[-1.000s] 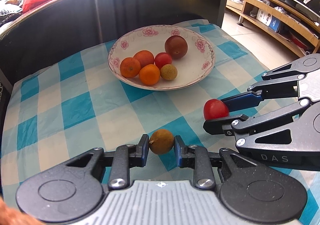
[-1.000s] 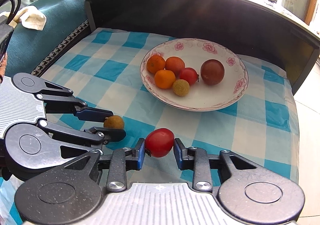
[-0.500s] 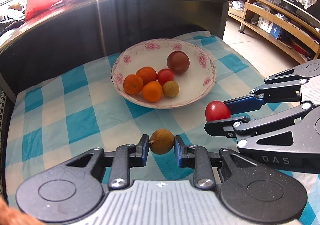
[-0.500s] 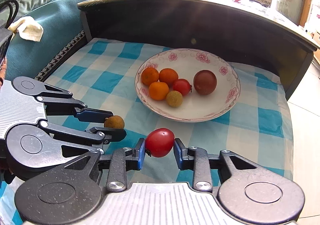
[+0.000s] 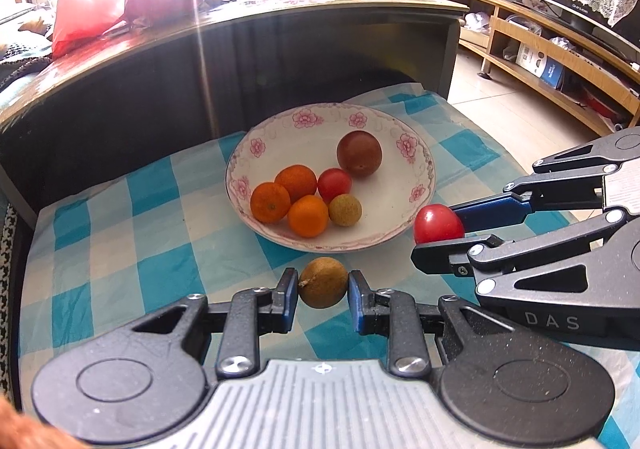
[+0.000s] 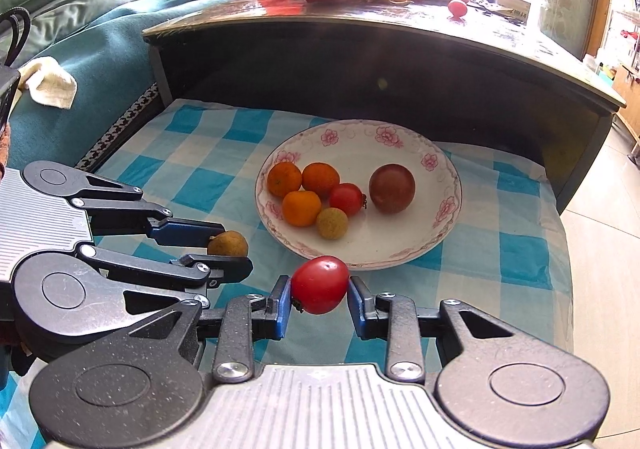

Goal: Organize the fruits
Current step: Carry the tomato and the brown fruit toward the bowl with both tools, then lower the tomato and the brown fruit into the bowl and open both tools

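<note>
Above the near edge of the checked cloth (image 5: 160, 273), two fruits are held clear of the flowered plate (image 5: 416, 153).

In the left wrist view, low at centre, a brown longan (image 5: 322, 282) is clamped in the jaws of the left gripper (image 5: 322, 289); at mid right, a red tomato (image 5: 438, 224) is clenched by the right gripper (image 6: 320, 289). On the plate, at centre frame, three oranges (image 5: 296, 181), a small tomato (image 5: 334, 183), a pale longan (image 5: 345, 210) and a dark round fruit (image 5: 359, 154) are gathered.
</note>
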The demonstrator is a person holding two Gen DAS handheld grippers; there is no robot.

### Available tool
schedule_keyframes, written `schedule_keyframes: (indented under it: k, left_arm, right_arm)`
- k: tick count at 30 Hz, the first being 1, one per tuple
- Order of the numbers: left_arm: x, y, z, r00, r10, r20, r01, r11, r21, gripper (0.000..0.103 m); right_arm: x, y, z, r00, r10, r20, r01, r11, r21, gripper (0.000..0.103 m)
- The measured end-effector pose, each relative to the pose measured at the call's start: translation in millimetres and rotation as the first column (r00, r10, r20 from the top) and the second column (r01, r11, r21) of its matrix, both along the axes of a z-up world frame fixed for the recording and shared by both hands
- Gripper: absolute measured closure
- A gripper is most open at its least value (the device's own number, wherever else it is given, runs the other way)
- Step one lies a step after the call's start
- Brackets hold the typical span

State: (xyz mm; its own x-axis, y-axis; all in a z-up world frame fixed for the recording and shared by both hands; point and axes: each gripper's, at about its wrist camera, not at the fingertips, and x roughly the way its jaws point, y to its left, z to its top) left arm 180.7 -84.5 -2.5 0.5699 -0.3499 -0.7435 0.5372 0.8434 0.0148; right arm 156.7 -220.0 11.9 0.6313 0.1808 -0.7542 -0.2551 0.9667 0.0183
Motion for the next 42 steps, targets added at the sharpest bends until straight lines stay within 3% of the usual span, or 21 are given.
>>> schedule_keyframes:
  k: [20,42]
  left_arm:
    - [31.3,-8.8,12.0,0.998,0.015,0.058,-0.015,1.000,-0.014,0.067]
    - [97.2,-33.0,-3.7,0.997,0.010,0.077,-0.009,1.000,-0.011,0.067]
  right_arm:
    - [23.1,-6.6,12.4,0.998,-0.043,0.051,0.043,0.999,0.008,0.077]
    - [79.5,-31.3,-6.4,0.988,-0.144,0.051,0.141,0.988,0.068,0.077]
